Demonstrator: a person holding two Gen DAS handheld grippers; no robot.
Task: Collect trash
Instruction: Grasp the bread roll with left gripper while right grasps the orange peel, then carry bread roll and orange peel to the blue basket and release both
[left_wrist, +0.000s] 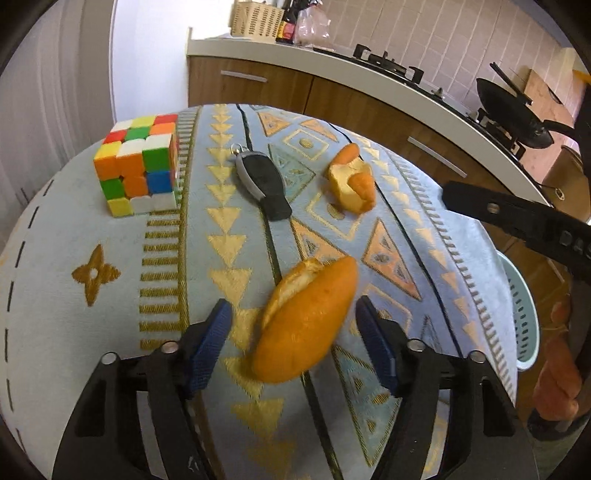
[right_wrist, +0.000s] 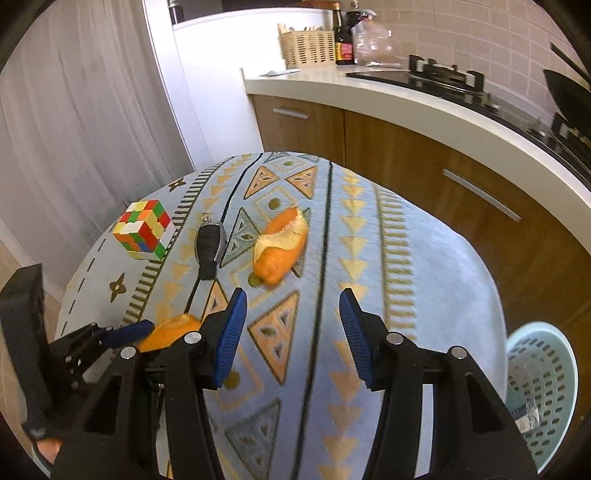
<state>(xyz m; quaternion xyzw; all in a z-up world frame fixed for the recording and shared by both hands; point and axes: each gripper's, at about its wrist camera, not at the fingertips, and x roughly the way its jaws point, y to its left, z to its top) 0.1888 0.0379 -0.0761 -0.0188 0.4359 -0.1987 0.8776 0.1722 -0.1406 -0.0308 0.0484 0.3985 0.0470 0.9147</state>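
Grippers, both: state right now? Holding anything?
Left gripper: open, fingers either side of the near orange peel, not clamped on it.
Right gripper: open, empty, over the tablecloth.

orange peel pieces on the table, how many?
2. One peel lies between the open left gripper's fingers; the other peel sits farther out, beside the car key. None seems hidden.
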